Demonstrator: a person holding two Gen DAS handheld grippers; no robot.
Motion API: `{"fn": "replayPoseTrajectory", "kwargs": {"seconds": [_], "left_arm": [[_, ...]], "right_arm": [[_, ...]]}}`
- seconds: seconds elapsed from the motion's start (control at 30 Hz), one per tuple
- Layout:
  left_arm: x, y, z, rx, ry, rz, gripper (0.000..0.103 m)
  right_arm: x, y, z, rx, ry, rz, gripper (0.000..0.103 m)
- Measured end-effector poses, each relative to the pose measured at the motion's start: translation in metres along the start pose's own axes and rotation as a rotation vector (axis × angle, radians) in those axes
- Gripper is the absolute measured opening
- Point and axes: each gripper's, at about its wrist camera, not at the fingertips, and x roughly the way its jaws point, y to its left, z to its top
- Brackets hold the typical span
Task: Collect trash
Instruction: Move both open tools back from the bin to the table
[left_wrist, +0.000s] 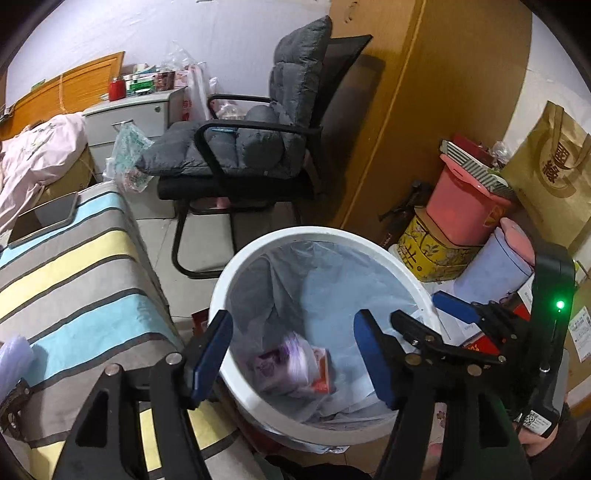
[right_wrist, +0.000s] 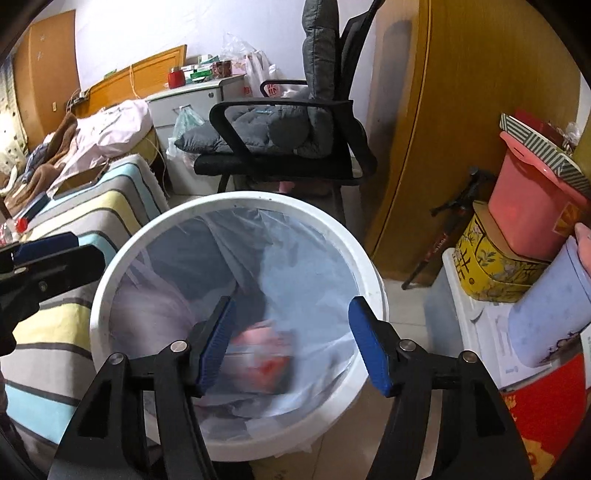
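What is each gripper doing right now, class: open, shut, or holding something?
Left gripper: open, holding nothing, above the white bin.
Right gripper: open, holding nothing, also above the bin.

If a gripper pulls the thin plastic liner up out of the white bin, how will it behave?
The plastic liner looks thin, wrinkled and translucent: probably floppy, slippery, easily torn. Only a few wrappers lie inside, so it should lift lightly. The white bin might rise with it.
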Motion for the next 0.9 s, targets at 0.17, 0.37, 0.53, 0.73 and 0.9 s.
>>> {"fn": "replayPoseTrajectory", "kwargs": {"seconds": [0.17,0.37,0.53,0.73,0.9], "left_arm": [[-0.012,0.010,-0.003,-0.011,-0.019,0.019,0.070],[-0.034,0.022,-0.009,-0.026,-0.037,0.059,0.070],[-0.060,0.034,-0.017,-0.040,-0.077,0.107,0.070],[-0.095,0.050,-0.029,-0.061,-0.126,0.175,0.071],[-0.123,0.068,-0.042,-0.086,-0.161,0.215,0.071]], "right_arm": [[-0.007,0.003,-0.001,0.001,-0.010,-0.003,0.065],[-0.019,0.010,-0.001,0.011,-0.043,0.010,0.065],[-0.034,0.021,-0.001,0.017,-0.081,0.015,0.065],[-0.052,0.040,-0.001,0.005,-0.125,0.030,0.065],[-0.062,0.060,-0.003,-0.012,-0.152,0.066,0.065]]}}
